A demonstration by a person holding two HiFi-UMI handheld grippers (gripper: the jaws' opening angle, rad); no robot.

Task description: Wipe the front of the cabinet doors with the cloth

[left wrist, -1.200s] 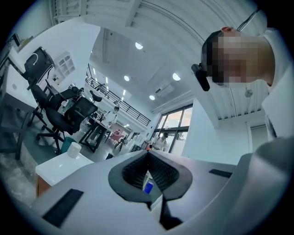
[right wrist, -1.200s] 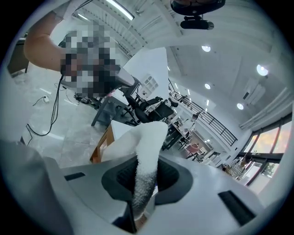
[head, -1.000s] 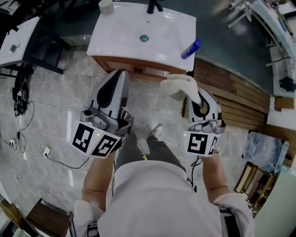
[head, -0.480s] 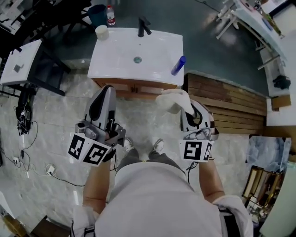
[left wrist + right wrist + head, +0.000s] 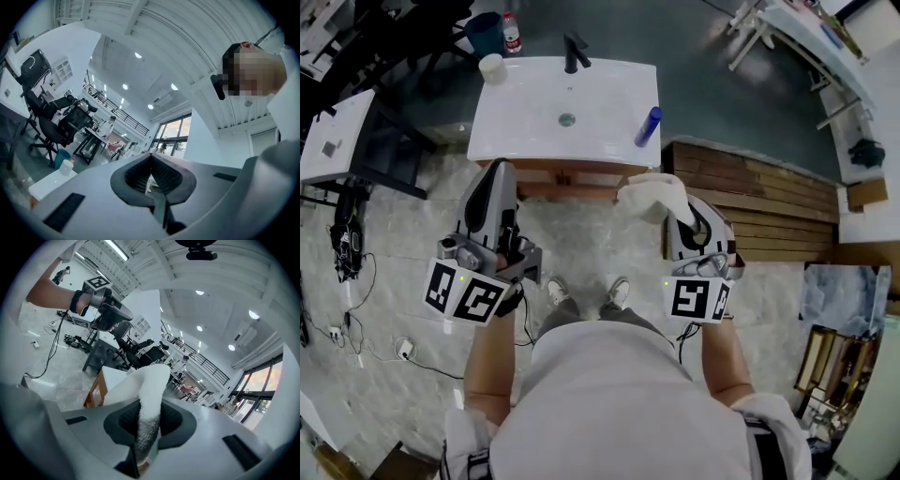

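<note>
left tongs [image 5: 151,161] closed together, empty | right tongs [image 5: 149,427] clamped on cloth [image 5: 151,380] | risk: cabinet doors [image 5: 567,180], upper centre, not yet reached; floppy cloth end may fold and wipe poorly

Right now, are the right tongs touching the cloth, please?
Touching: the right gripper view shows the right tongs shut on the cloth, which stands up between them.
</note>
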